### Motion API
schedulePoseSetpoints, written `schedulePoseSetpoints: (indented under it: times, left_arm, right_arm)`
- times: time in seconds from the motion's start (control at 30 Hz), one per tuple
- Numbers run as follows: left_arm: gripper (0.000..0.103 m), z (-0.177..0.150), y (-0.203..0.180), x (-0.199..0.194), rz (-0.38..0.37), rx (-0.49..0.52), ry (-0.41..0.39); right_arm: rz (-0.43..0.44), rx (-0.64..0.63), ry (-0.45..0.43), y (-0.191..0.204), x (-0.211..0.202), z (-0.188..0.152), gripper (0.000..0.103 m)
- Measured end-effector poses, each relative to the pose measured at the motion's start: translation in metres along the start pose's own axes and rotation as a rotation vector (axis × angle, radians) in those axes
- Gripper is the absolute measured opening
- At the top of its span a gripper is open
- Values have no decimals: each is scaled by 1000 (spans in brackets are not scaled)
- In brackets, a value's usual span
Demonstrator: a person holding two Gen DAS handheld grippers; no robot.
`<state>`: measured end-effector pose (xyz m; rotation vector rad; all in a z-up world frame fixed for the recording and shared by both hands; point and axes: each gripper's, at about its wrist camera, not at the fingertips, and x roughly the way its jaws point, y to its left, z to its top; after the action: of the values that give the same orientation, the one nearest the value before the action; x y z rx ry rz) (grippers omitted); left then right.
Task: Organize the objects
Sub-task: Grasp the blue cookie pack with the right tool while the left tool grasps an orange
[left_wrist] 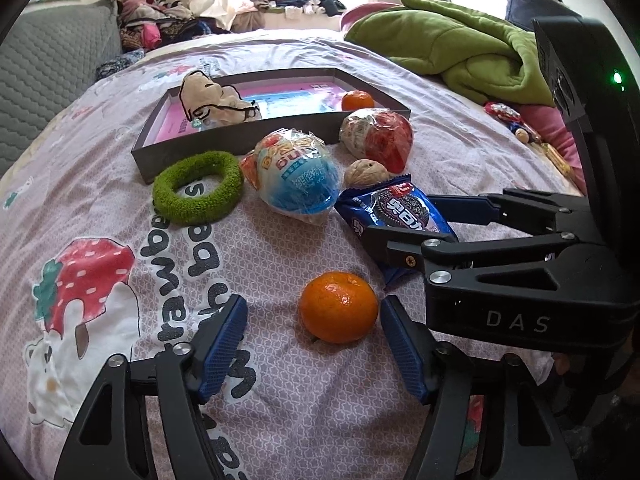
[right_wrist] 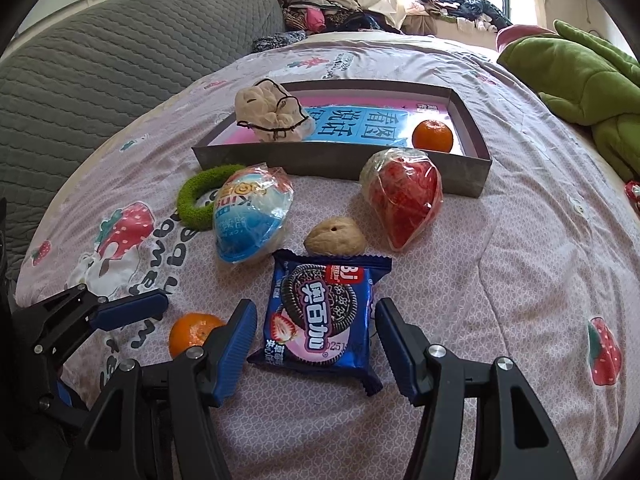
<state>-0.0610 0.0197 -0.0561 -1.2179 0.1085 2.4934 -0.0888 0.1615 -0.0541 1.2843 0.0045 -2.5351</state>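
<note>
A tangerine (left_wrist: 339, 307) lies on the bedspread between the blue pads of my left gripper (left_wrist: 314, 350), which is open; the right pad is close to the fruit and the left pad stands well off it. My right gripper (right_wrist: 316, 340) is shut on a blue cookie packet (right_wrist: 320, 316) that lies flat, one pad against each long side. Beyond these lie a walnut (right_wrist: 335, 236), a blue wrapped egg (right_wrist: 250, 220), a red wrapped egg (right_wrist: 404, 200) and a green fuzzy ring (right_wrist: 192, 204). The grey box (right_wrist: 320, 164) holds a second tangerine (right_wrist: 433, 136) and a cream pouch (right_wrist: 272, 114).
A green blanket (left_wrist: 460, 40) is heaped at the bed's far right, with small wrapped snacks (left_wrist: 512, 120) below it. A grey quilted cushion (right_wrist: 120, 60) borders the left side. Piled clothes (right_wrist: 320, 4) sit by the window at the back.
</note>
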Motion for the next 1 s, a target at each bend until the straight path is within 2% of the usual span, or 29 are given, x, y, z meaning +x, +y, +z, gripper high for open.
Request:
schedulePoseSetpoints:
  times: [0.1, 0.27, 0.43, 0.67, 1.0]
  left_arm:
    - [59, 0, 1, 1, -23, -16, 1]
    - [41, 1, -5, 3, -48, 2, -1]
    - [40, 2, -12, 5, -26, 34, -11]
    - [40, 1, -5, 4, -53, 14, -14]
    - [39, 1, 8, -6, -25, -15, -35]
  right_arm:
    - [-7, 2, 9, -1, 3, 0, 61]
    - [-1, 5, 19, -2, 7, 1, 58]
    - [-2, -20, 11, 0, 7, -1, 54]
    - [14, -15, 2, -5, 2, -3, 53]
    - [23, -3, -17, -14, -9, -6, 52]
